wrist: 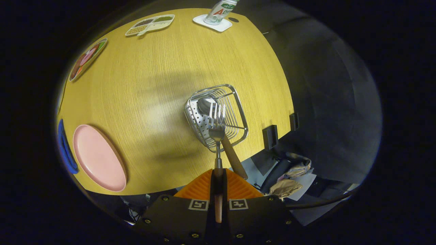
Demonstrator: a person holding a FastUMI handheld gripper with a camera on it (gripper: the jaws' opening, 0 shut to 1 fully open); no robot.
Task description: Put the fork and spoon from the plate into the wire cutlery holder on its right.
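Over wire cutlery holder [218, 115] | gripper [218, 177] clamps fork [217, 126] | spoon [218, 119] inside | bottle [219, 12] label unreadable

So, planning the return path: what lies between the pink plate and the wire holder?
Bare wooden table in the gripper view, between pink plate and wire holder.

The fork [217, 124] and wire cutlery holder [218, 115] are shiny metal, the spoon [218, 129] wooden-handled; the table [163, 85] is matt wood grain, the plate [98, 157] smooth and glossy.
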